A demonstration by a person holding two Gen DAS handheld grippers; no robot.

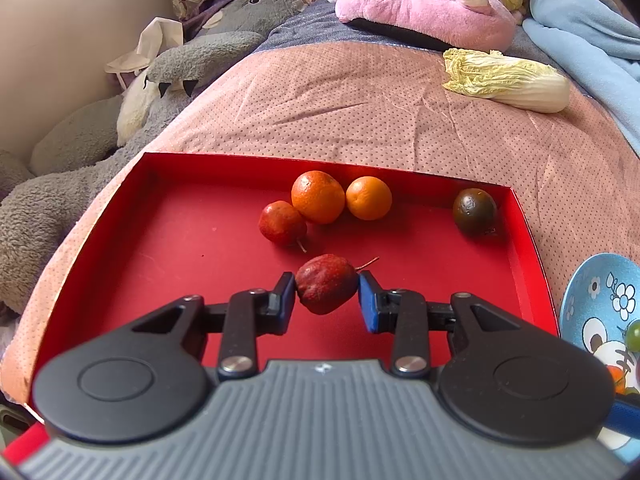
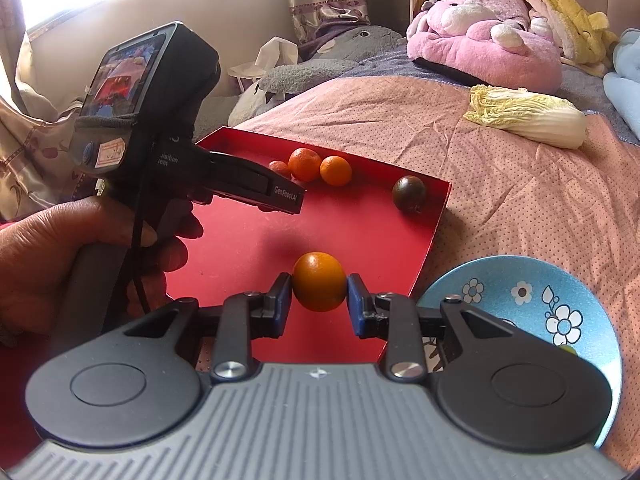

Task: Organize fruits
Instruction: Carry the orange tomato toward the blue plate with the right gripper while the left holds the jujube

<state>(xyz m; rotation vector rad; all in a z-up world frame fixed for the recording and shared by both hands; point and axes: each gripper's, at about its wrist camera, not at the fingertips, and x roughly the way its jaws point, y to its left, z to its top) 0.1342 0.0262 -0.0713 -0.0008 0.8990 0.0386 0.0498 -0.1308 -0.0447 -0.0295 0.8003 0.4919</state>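
Note:
A red tray (image 1: 120,240) lies on the bed, also in the right wrist view (image 2: 240,240). In it sit two oranges (image 1: 318,197) (image 1: 368,197), a small red fruit (image 1: 282,223) and a dark green-brown fruit (image 1: 474,211). My left gripper (image 1: 327,294) is shut on a wrinkled dark red fruit (image 1: 326,289) just above the tray's near part. My right gripper (image 2: 319,294) is shut on an orange (image 2: 319,281) held over the tray's near right part. The left gripper's body (image 2: 248,188) shows in the right wrist view.
A blue flowered plate (image 2: 560,300) with a few small fruits stands right of the tray, also in the left wrist view (image 1: 600,308). A napa cabbage (image 1: 506,79) lies on the pink blanket beyond. Plush toys (image 1: 420,4) and a grey stuffed animal (image 1: 180,64) lie at the back.

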